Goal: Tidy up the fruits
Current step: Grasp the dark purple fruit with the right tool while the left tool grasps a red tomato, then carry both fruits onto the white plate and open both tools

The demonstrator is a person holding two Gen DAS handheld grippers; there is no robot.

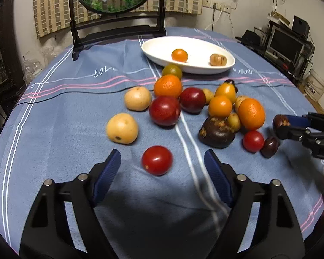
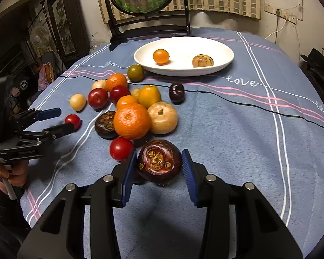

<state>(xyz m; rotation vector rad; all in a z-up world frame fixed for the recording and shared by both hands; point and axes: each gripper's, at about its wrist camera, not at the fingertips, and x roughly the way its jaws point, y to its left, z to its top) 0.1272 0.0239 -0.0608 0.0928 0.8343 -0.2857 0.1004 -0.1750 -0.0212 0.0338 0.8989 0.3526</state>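
With our right gripper [image 2: 159,167] clamped on a dark mangosteen [image 2: 159,161] bound, we judge, for the white oval dish [image 2: 205,70] at the table's far side, our left gripper [image 1: 162,168] hangs open around a red tomato [image 1: 157,160].

the blue striped cotton tablecloth [image 2: 237,129] carries the white script word "love" [image 2: 242,81], just beside the white oval dish [image 2: 224,63], and again, cut off, at its right edge.
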